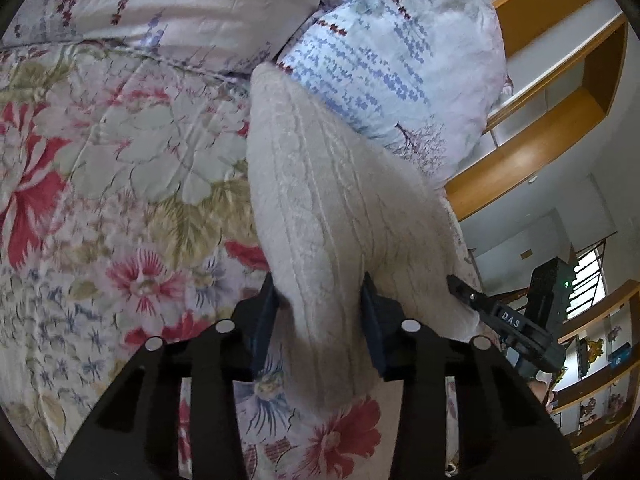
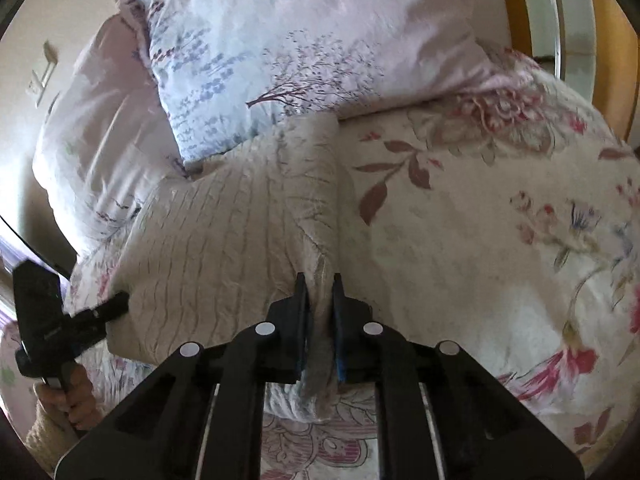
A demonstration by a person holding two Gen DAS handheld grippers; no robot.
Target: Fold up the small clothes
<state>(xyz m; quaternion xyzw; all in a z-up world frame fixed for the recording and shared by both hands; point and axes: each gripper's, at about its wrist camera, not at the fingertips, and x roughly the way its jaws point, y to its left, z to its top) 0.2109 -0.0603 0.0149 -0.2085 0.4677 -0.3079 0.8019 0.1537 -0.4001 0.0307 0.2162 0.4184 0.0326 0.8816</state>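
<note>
In the left wrist view, the left gripper [image 1: 320,312] fills the bottom centre, its two dark fingers pinching a fold of a cream cable-knit garment [image 1: 320,200]; the knit runs from between the fingers up the middle of the frame, lifted off the bedding near the grip; at the lower right the right gripper [image 1: 460,286] bites the same garment's edge; beneath, a floral quilt [image 1: 120,200] spreads across the left; further up, a lavender-print pillow [image 1: 392,60] sits at the upper right, with wooden shelving [image 1: 540,140] at the right edge.

In the right wrist view, the right gripper [image 2: 319,308] at the bottom centre has its jaws pressed close on a bunched corner of the garment [image 2: 224,240]; the knit stretches from there to the lower left, where the left gripper [image 2: 118,304] clamps its other edge, a hand [image 2: 68,400] below holding its handle; the quilt [image 2: 500,220] lies to the right; the pillow [image 2: 300,40] rests beyond, across the top.
</note>
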